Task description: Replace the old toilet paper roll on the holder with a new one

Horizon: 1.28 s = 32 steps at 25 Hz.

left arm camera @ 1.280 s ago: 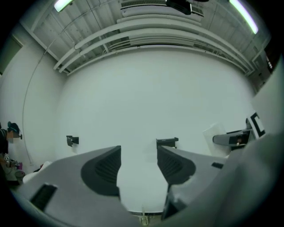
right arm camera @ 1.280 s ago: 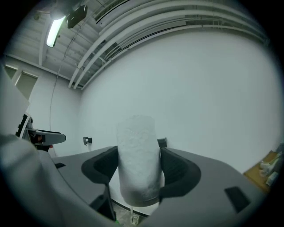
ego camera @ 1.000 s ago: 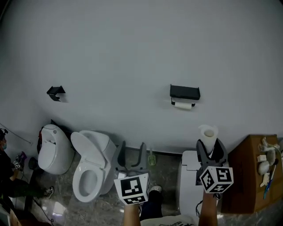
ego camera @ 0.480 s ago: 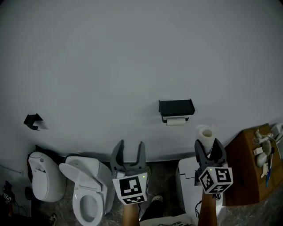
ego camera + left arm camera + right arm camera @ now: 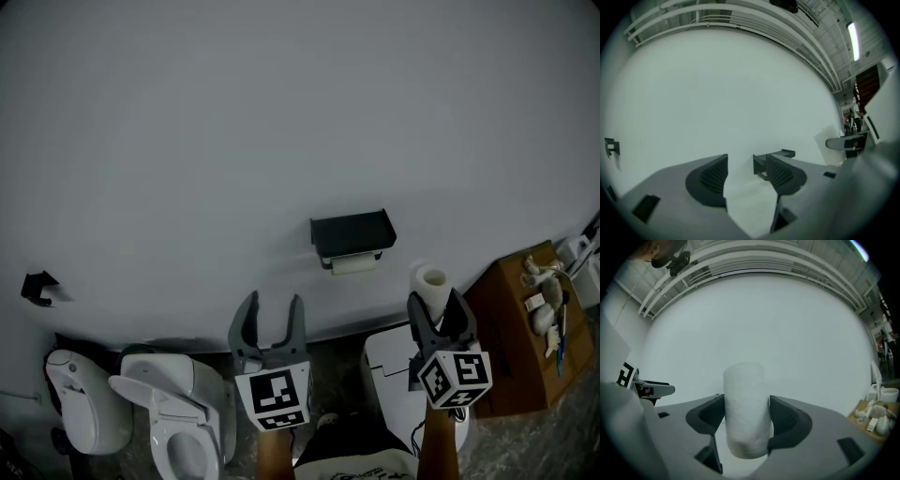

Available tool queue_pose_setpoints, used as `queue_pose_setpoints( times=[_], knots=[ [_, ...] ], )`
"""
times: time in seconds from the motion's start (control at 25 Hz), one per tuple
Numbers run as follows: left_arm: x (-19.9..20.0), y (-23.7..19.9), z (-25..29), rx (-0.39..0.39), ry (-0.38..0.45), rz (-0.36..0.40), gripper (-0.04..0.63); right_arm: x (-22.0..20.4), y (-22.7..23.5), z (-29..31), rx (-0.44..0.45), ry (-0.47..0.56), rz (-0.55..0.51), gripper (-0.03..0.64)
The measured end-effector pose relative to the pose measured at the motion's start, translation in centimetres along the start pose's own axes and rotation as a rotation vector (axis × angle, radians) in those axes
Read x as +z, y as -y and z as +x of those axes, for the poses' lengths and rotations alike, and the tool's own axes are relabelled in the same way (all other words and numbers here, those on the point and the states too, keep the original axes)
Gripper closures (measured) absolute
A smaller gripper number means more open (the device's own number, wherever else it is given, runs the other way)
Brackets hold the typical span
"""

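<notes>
Facing a plain white wall (image 5: 281, 112), with a small black bracket (image 5: 37, 288) hanging on it at far left. Looking down on a white toilet (image 5: 187, 403) standing with its lid raised, with a second white bowl (image 5: 80, 398) sitting just beside it on the left. Showing another white fixture (image 5: 389, 366) at lower right, near a brown cabinet (image 5: 506, 347) carrying small clutter (image 5: 544, 300), all resting on a grey floor (image 5: 342, 366)

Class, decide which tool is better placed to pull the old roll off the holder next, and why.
Left. The left tool is open and empty, facing the holder with the old roll; the right tool is shut on the new roll.
</notes>
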<state>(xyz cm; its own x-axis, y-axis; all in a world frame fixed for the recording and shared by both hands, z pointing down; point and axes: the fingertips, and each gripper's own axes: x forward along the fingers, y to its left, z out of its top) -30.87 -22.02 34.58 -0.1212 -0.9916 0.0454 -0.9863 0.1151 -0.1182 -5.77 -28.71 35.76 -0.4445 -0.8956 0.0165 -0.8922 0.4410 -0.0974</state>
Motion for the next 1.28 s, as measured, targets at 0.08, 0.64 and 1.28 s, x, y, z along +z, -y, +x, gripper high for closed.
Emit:
queue_pose_setpoints(
  times=[0.08,0.64,1.28],
  knots=[
    [-0.2,0.5,0.7,-0.012,-0.006,0.002,0.357,-0.1,0.6,0.3,-0.009,-0.002,0.000,0.311],
    [-0.9,4.9,4.4,-0.040,-0.075,0.217,0.357,-0.4,4.6,1.4,-0.033,-0.021,0.017,0.311],
    [-5.4,8.9,9.0,-0.034,-0.252,1.034,0.357,-1.8,6.8,2.2,-0.086,-0.052,0.023,0.311]
  ],
)
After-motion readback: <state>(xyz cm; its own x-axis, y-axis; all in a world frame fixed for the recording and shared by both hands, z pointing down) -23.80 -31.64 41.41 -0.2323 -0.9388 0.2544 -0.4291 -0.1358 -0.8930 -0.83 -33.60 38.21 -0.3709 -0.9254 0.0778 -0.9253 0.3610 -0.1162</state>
